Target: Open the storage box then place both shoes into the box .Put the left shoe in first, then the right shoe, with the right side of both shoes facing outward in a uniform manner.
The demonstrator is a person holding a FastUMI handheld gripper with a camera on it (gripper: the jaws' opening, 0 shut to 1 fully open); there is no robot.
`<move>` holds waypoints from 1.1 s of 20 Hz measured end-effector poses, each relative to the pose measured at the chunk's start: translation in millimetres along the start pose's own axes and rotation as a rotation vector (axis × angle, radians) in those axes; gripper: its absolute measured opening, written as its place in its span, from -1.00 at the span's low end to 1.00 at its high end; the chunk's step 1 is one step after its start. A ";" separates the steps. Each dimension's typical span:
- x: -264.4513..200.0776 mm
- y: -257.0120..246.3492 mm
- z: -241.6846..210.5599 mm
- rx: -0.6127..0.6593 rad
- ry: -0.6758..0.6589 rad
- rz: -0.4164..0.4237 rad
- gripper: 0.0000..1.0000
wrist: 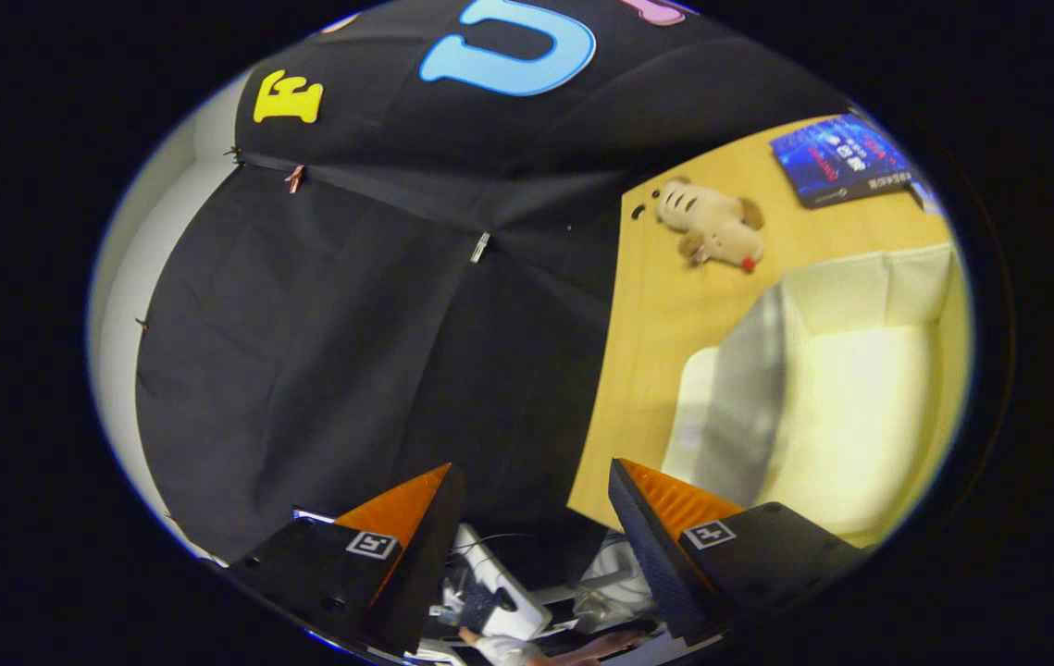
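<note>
My gripper [531,472] is open with nothing between its fingers, and it points mostly at the black cloth wall past the table's edge. The view is strongly tilted. The white storage box [846,407] stands on the wooden table [665,305], beyond and to the side of one finger [665,509]. Its pale inside is visible. A greyish translucent panel [749,398] stands along the side of the box nearest the fingers; whether it is the lid or a door I cannot tell.
A plush toy [712,231] lies on the table beyond the box, and a blue book [846,157] lies farther off. Below the fingers are a white device [503,587], cables and part of a hand [587,645].
</note>
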State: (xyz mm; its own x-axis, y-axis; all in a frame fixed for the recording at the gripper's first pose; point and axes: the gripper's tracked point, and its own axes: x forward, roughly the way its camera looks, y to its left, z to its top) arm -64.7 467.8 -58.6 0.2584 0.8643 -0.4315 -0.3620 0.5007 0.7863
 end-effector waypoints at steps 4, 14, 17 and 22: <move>-62.0 -48.6 20.7 -0.089 -0.117 -0.157 0.96; -206.0 -206.4 37.3 -0.135 -0.283 -0.555 0.97; -236.3 -272.8 26.5 -0.128 -0.242 -0.695 0.97; -270.8 -366.8 8.4 -0.139 -0.128 -0.849 0.97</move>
State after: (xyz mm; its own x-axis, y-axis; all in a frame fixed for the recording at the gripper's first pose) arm 5.6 49.7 -226.4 0.5863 0.1880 -0.7880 -0.1054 0.9821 0.1558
